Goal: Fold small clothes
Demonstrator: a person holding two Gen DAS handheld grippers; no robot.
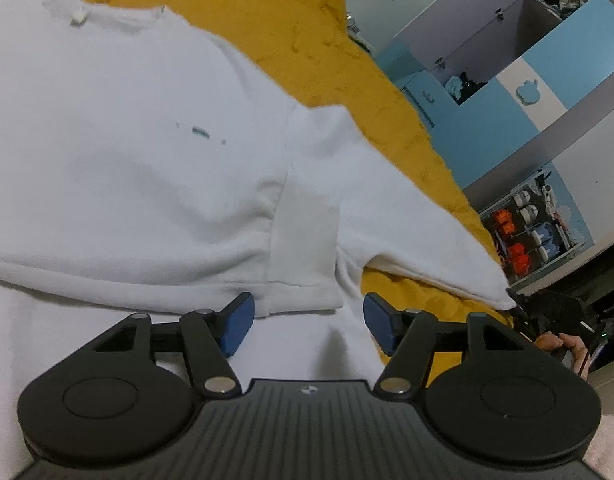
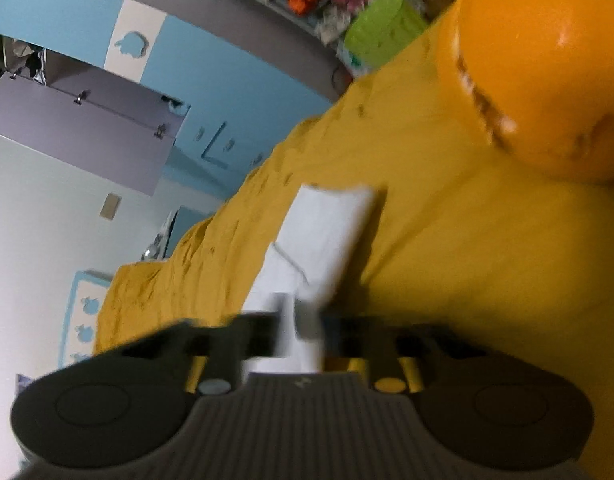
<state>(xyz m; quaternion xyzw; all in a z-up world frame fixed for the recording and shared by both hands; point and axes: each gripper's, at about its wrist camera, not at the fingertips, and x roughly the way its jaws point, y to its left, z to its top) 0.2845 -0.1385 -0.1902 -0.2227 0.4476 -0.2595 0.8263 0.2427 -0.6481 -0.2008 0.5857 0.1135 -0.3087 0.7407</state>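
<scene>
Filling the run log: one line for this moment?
left gripper open above hem | right gripper shut on sleeve cuff | white sweatshirt flat on yellow bedspread

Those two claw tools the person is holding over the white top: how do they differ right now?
The left gripper has its blue pads spread apart with nothing between them, hovering by the white top's hem. The right gripper is shut on the sleeve end, white cloth pinched between its jaws. The left view is sharp, the right blurred. Both are over the yellow bedcover.
</scene>
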